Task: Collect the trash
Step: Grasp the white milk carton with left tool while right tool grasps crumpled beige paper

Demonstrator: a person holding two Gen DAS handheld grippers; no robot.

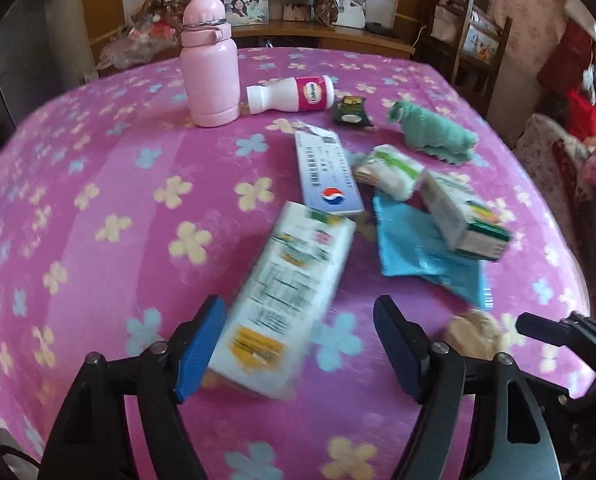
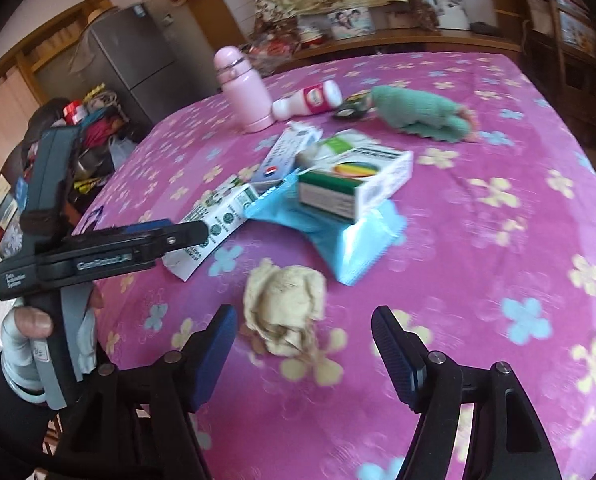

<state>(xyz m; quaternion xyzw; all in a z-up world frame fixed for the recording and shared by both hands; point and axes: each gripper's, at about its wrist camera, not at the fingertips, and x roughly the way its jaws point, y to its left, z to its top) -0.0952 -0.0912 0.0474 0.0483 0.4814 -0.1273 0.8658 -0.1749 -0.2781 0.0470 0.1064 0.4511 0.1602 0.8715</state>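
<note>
Your left gripper (image 1: 298, 344) jaws stand spread around the white carton (image 1: 281, 304); your right gripper (image 2: 302, 348) jaws gape over the crumpled paper wad (image 2: 283, 308).

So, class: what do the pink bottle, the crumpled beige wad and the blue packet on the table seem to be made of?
Pink bottle: probably painted metal or hard plastic, smooth satin sheen, with a metal-looking ring at the cap.
Crumpled beige wad: looks like paper tissue, matte with soft creases.
Blue packet: likely thin plastic film, slightly glossy, with a serrated sealed edge.
</note>
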